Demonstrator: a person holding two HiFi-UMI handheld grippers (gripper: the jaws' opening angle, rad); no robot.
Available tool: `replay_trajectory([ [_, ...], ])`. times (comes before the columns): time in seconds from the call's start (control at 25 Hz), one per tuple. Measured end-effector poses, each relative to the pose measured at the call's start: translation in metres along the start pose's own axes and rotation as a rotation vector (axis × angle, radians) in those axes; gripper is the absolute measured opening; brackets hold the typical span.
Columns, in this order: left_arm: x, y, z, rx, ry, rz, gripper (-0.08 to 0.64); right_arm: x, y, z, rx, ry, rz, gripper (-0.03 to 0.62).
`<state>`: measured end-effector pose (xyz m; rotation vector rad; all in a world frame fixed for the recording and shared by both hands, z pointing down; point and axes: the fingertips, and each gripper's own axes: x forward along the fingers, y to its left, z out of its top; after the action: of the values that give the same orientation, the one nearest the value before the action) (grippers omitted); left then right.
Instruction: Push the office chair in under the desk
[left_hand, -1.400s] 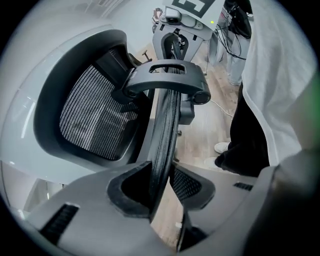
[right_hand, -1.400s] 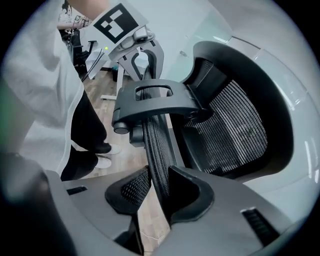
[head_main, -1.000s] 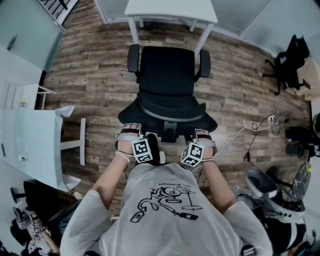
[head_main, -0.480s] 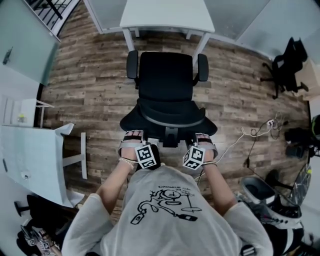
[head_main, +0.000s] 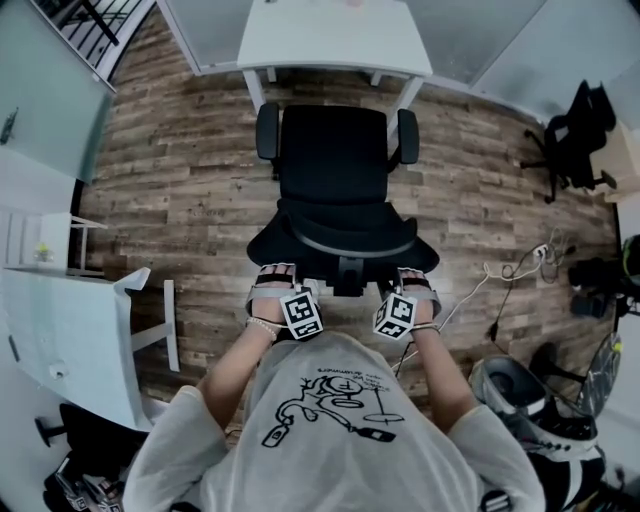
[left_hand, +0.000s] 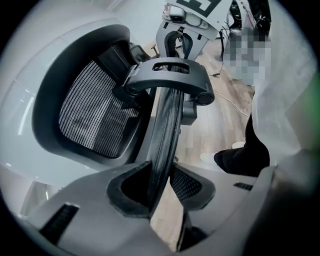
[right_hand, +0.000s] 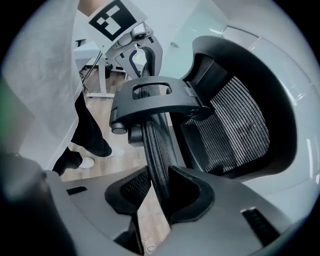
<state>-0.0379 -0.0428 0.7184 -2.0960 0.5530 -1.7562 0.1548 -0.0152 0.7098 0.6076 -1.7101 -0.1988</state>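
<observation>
Chair (head_main: 335, 180): black, mesh-backed, stood on the wood floor (head_main: 180, 200) with the seat turned toward the white desk (head_main: 335, 35). The seat front is found just short of the desk's near edge, in line with the gap between its legs, and not yet under it. Backrest rim (left_hand: 167, 120): held at two places, one on each side of the centre bracket. Left gripper (left_hand: 167, 176): clenched on the rim, which is seen pinched between the pads. Right gripper (right_hand: 162, 182): likewise clenched on the rim, with the mesh edge caught between the pads. Both grippers are held side by side, close to the person's chest, at the chair's near side. Second white table (head_main: 60, 330): placed by the floor's left edge, well apart from the chair. Second black chair (head_main: 575, 130): kept at the far right. Cables (head_main: 520, 265): laid on the floor at the right.
</observation>
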Motion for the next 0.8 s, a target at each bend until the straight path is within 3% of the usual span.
replay_trajectory([
  [0.8, 0.055, 0.086, 0.001, 0.031, -0.039, -0.017, 0.118, 0.053, -0.085, 0.015, 0.058, 0.039, -0.023, 0.140],
])
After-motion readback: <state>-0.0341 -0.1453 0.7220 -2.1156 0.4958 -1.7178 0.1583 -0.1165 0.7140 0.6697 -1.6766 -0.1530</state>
